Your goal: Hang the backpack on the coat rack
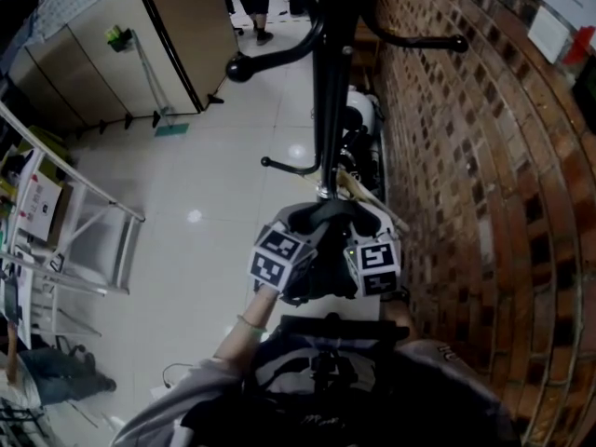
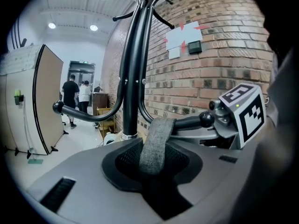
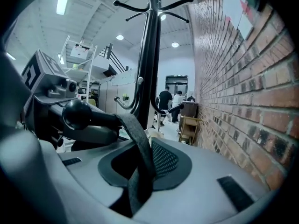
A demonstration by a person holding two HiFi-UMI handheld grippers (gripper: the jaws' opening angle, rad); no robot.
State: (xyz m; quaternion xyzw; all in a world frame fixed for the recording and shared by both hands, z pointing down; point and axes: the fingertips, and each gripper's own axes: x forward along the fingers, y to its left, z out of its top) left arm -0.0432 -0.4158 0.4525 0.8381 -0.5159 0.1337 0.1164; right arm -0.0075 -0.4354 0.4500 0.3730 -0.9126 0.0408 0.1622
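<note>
Brick wall [image 1: 484, 156] is flanking the coat rack [image 2: 133, 69]. Fingers of the left gripper [image 1: 284, 259] and right gripper [image 1: 372, 261] are grasping the backpack [image 2: 84, 181], and its handle loop [image 2: 156, 141] is hanging over the rack's hook [image 2: 196, 121].

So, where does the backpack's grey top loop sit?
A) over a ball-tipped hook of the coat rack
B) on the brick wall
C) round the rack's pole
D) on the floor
A: the loop lies draped over the ball-tipped hook, as both gripper views show.

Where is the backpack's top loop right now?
The top loop is at the centre of the left gripper view. It rises from the backpack and drapes over the coat rack's ball-tipped lower peg, right of the pole.
</note>
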